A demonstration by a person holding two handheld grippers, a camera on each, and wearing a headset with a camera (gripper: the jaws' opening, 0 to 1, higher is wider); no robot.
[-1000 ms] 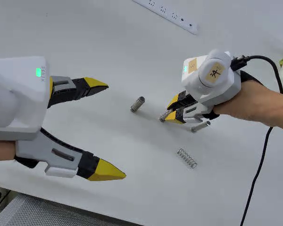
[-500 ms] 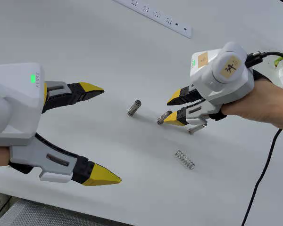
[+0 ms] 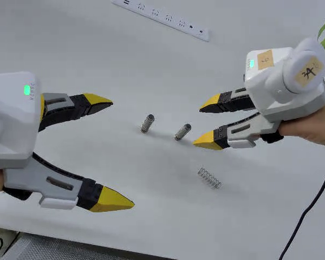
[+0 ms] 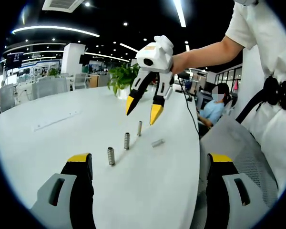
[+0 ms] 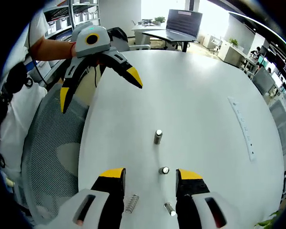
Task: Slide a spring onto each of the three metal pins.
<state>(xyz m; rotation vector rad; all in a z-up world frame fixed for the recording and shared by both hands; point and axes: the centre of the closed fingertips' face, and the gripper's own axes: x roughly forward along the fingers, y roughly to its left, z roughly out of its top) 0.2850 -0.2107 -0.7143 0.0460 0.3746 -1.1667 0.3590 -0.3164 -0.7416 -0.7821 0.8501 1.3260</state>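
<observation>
Holding the right tongs open and raised above the row's end, the bare pin showing between their jaws in the right gripper view and the loose spring lying near, while holding the left tongs wide open, clear of the row. Counting three pins on the worktop: the end sprung pin, the middle sprung pin and the bare one, plus one loose spring. Noting all pins pointing straight up, the loose spring resting flat, its long axis slanting across the head view.
</observation>
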